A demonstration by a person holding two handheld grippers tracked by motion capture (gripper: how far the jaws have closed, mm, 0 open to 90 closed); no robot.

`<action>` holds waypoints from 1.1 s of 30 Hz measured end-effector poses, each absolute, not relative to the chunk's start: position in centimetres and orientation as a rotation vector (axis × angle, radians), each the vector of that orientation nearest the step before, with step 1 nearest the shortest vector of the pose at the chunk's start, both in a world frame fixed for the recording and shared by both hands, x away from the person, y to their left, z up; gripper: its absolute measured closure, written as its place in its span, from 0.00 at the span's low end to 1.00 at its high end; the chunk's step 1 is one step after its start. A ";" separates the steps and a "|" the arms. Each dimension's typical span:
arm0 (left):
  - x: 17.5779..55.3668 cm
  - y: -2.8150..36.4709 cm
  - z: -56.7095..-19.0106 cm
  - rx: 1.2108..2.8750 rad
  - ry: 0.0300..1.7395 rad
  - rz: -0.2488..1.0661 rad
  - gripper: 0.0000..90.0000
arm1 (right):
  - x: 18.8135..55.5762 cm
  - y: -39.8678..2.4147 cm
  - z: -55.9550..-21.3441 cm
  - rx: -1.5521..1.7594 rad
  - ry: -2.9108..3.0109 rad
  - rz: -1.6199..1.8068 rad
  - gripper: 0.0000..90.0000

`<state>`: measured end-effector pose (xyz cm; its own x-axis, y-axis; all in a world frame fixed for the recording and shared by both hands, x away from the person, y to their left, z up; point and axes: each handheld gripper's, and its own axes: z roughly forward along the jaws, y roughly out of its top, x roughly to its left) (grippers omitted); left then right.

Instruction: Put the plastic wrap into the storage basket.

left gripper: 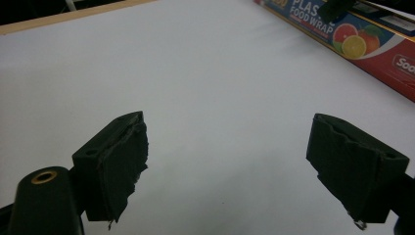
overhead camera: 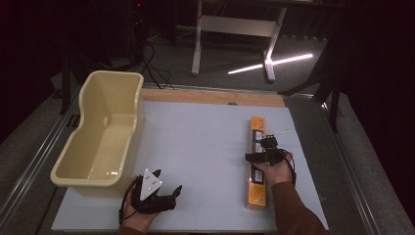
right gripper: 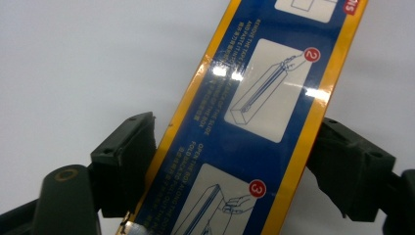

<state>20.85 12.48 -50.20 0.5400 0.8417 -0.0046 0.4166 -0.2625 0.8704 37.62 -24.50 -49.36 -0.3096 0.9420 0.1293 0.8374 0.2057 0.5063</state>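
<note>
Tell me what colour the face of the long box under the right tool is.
The food wrap box has a blue face with orange-yellow edges and white instruction panels, clearest in the right gripper view.

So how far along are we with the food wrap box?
Nothing looks finished yet: the beige tub holds nothing, and the food wrap box lies flat on the white table. In hand: the right tool straddles the box, a jaw at each long edge; whether the pads are pressing I cannot tell. The left tool rests open on bare table. Left, probably: grip, lift and carry it, perhaps to the tub.
</note>
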 end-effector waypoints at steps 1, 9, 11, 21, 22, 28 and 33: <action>20.8 12.5 -50.2 1.879 1.030 0.594 0.17 | 37.6 -24.2 -49.3 1.688 2.292 0.738 0.24; 20.8 12.6 -50.1 1.874 1.036 0.595 0.17 | 36.8 -21.0 -48.8 1.467 2.508 0.666 0.28; 20.8 12.6 -50.1 1.874 1.036 0.595 0.17 | 37.1 -20.7 -48.6 1.496 2.501 0.613 0.29; 20.8 12.6 -50.1 1.874 1.038 0.594 0.17 | 38.7 -19.3 -49.1 1.651 2.487 0.420 0.34; 20.8 12.6 -50.1 1.874 1.038 0.593 0.17 | 38.8 -19.1 -49.0 1.688 2.483 0.391 0.35; 20.8 12.6 -50.1 1.876 1.040 0.592 0.17 | 39.6 -18.9 -48.6 1.809 2.473 0.287 0.41; 20.9 12.6 -50.2 1.878 1.039 0.589 0.17 | 39.8 -19.3 -48.4 1.863 2.473 0.310 0.42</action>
<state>20.90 12.57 -50.23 0.5367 0.8437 -0.0106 0.4235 -0.2585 0.8682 39.81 -19.35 -48.42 -0.2829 0.9544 0.0953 0.9485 0.2636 0.1760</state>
